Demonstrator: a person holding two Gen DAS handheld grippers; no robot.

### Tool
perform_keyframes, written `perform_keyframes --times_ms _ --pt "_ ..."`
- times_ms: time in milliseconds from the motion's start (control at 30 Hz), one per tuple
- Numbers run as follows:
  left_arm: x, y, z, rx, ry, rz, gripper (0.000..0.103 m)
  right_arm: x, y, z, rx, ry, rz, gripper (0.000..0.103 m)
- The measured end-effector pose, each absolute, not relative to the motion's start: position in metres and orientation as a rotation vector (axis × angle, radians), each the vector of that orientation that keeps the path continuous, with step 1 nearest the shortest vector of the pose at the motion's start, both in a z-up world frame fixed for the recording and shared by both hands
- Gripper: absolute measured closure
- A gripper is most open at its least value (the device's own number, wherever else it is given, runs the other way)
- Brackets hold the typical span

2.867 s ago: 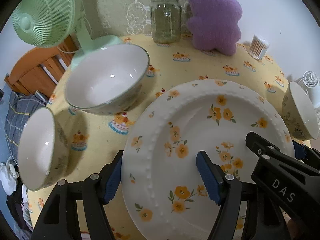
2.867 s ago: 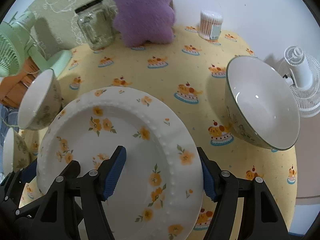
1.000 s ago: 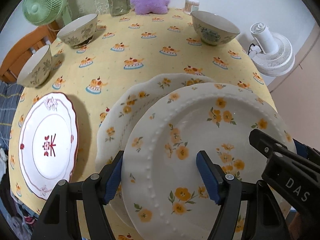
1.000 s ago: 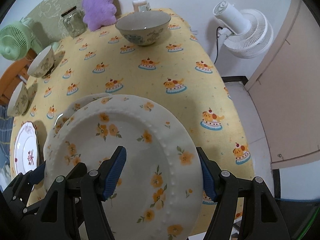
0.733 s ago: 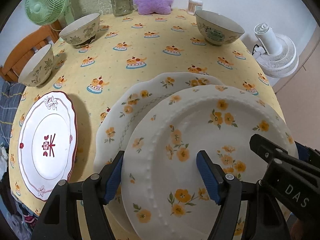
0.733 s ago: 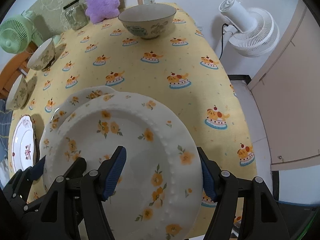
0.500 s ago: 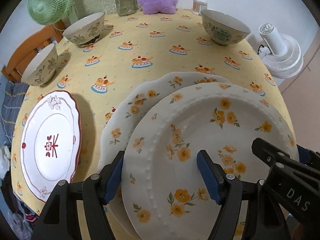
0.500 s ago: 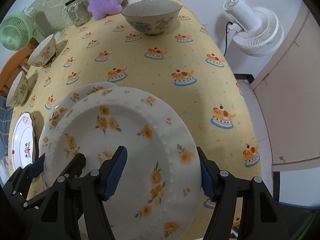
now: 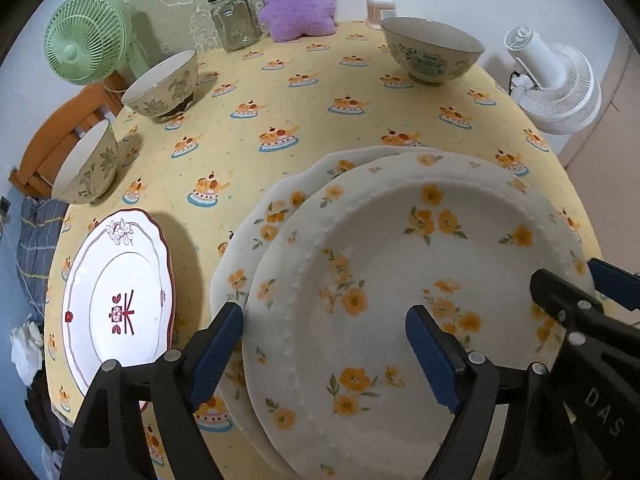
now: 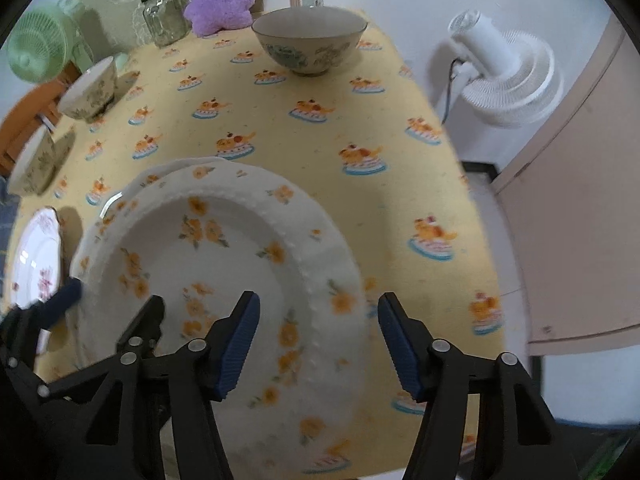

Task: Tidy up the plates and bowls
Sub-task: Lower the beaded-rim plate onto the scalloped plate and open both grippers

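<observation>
A beaded white plate with orange flowers [image 9: 400,264] lies over a scalloped flowered plate [image 9: 276,208] near the table's front edge. My left gripper [image 9: 324,344] has its jaws wide apart around the beaded plate's left rim. My right gripper [image 10: 318,336] is also wide apart around the plate's right rim [image 10: 344,280], and it shows at the right of the left wrist view [image 9: 580,304]. A red-rimmed plate [image 9: 116,300] lies at the left. Two bowls [image 9: 162,86] [image 9: 86,164] stand at the left, and a larger bowl [image 9: 432,50] stands at the back right.
A green fan [image 9: 86,38], a glass jar [image 9: 234,18], a purple plush [image 9: 296,0] and a cotton-swab cup [image 9: 382,6] line the back of the yellow tablecloth [image 9: 320,100]. A white fan [image 10: 504,76] stands on the floor beyond the right edge.
Both grippers carried the beaded plate back from the far side and lowered it over the scalloped plate. In the last half second the right gripper shifted right along the rim.
</observation>
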State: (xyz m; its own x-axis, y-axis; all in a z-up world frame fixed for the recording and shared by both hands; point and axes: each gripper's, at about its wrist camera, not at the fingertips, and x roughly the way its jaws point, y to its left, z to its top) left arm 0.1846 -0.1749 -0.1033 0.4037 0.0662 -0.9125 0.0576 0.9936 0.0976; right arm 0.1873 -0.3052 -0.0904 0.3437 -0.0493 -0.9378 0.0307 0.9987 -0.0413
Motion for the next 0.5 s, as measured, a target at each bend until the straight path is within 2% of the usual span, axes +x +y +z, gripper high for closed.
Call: perform_keyframes --times_ms 100,500 --pt "0.181 -0.177 -0.103 0.136 1.162 0.001 0.016 0.187 -0.303 -0.093 -0.028 1.234 -0.044 0.057" --pt "0.186 -0.16 -0.101 0.058 1.176 0.023 0.013 0.204 -0.29 -0.103 0.005 1.26 -0.063 0.057"
